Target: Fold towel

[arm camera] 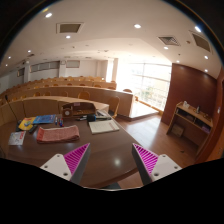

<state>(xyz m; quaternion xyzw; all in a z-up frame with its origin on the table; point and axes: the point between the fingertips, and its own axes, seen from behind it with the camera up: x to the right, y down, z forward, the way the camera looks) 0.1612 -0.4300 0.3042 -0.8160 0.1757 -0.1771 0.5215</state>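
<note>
On the far left of the brown table (110,150), one folded pink towel (58,133) lies; the gripper (110,160) hovers wide open, holding nothing.

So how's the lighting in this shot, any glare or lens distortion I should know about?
Gripper view: heavy fisheye bending of the ceiling and walls; the ceiling lights and bright windows wash out; a glare spot sits on the dark table between the open hand-held gripper's fingers; the folded towel beyond them is lit evenly.
</note>
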